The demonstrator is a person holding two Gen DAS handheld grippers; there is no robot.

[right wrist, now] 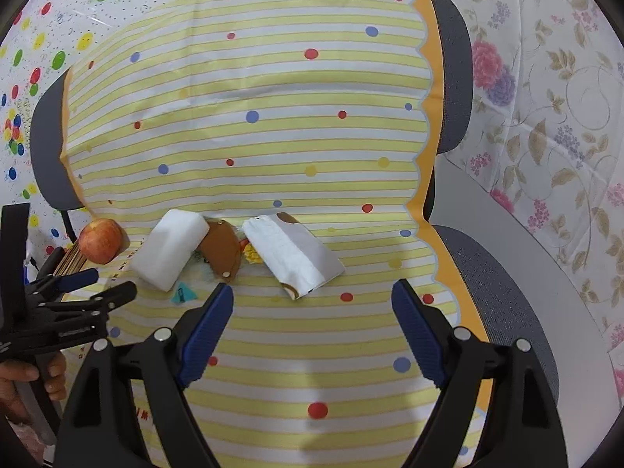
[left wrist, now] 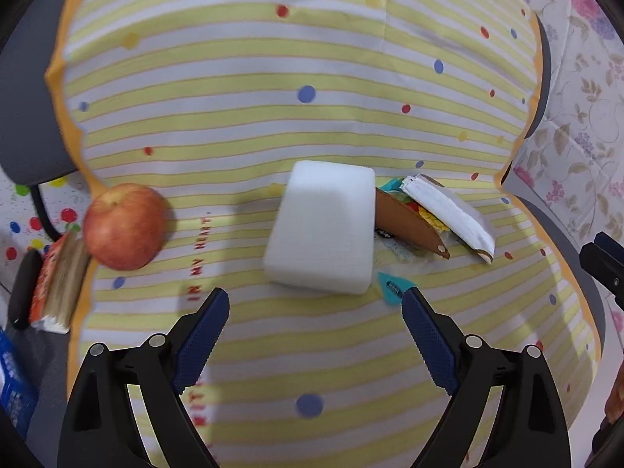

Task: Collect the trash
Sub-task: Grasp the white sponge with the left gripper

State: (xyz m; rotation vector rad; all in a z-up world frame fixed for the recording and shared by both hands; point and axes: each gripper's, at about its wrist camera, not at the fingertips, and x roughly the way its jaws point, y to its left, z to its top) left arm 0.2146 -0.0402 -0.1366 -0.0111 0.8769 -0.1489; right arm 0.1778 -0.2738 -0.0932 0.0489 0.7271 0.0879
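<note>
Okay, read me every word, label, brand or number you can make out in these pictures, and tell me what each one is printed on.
"IN MY HEART", red capitals on the striped cloth, beside the white foam block.
More red letters lower on the cloth, between the left gripper fingers: cut off, not readable.
White print on the blue pack at the left edge: too blurred.
Mark on the teal scrap: too small.
Nothing readable on the white folded paper.

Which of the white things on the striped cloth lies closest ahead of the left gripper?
The thick white foam block, just beyond the open left gripper. The flat white paper wrapper lies farther right, past the brown leather piece.
</note>
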